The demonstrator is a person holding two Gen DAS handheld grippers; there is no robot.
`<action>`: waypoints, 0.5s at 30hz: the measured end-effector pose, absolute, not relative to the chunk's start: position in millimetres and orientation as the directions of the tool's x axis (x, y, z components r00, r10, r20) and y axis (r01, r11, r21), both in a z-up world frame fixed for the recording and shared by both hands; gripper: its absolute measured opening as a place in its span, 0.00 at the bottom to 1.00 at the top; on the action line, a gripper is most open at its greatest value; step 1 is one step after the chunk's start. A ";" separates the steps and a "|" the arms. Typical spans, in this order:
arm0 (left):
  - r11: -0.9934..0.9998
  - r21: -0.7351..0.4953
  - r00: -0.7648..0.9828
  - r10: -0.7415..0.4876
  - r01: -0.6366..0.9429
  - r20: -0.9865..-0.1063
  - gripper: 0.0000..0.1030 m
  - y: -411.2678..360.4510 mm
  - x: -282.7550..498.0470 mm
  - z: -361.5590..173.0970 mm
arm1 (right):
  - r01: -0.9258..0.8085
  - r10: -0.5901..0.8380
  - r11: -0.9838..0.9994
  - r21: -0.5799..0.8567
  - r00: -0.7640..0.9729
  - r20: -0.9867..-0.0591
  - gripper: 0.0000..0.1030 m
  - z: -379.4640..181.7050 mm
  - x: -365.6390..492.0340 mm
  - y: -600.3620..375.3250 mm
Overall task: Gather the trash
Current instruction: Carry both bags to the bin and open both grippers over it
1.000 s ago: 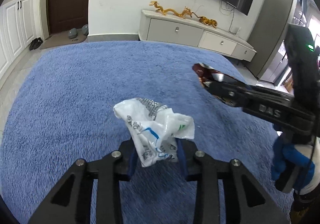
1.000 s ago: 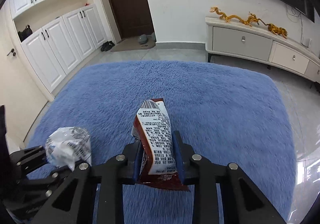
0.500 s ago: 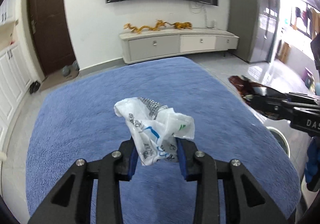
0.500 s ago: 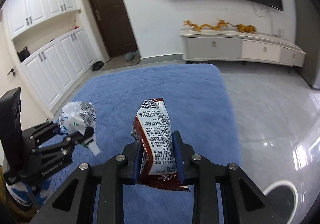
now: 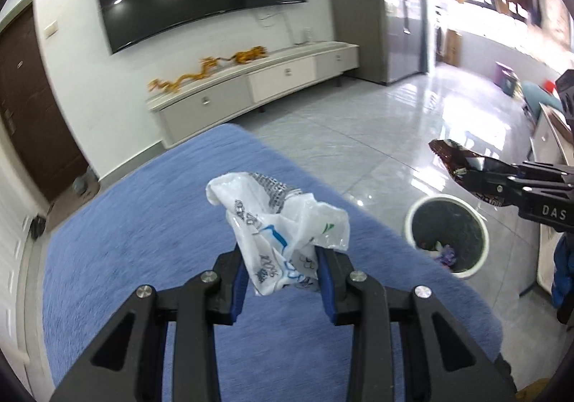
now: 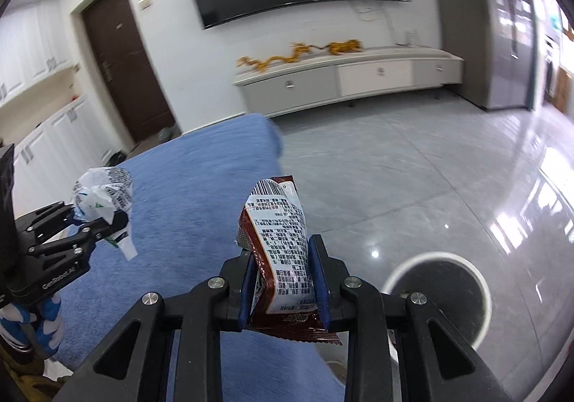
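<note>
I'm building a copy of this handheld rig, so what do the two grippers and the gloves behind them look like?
Both the left gripper and right gripper are matte black angular linkage frames with silver round pivot bolts and blue pads on the fingers. White lettering marks their sides: "DAS" on the right, "GenRobot.AI" on the left. A blue-and-white glove shows behind the left, blue fabric behind the right.

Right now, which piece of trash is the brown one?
The snack wrapper pinched in the right tool is brown, with a white printed label. The other piece, in the left tool, is a crumpled white plastic bag.
</note>
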State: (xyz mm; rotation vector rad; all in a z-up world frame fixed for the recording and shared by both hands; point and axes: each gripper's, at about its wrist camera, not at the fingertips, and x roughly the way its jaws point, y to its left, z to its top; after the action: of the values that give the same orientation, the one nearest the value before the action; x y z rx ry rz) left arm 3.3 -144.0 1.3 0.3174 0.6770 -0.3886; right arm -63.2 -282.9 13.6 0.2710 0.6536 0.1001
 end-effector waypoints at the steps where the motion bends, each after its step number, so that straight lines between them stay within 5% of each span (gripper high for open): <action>1: 0.874 0.163 0.709 -0.249 0.459 -0.659 0.31 -152.1 5.2 1.3 | 0.006 0.172 0.957 0.288 0.792 -0.586 0.26 11.6 -64.9 -289.9; 15: 0.690 0.093 0.464 -0.374 0.717 -0.803 0.31 -325.0 34.6 -41.9 | 0.298 0.044 0.871 0.390 0.744 -0.667 0.26 -74.8 -96.7 -408.4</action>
State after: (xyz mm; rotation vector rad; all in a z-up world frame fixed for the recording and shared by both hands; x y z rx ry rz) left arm 34.6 -325.0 -41.9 0.4565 0.8480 -0.6995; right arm -96.7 -408.4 -74.8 0.5041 0.7254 -0.1458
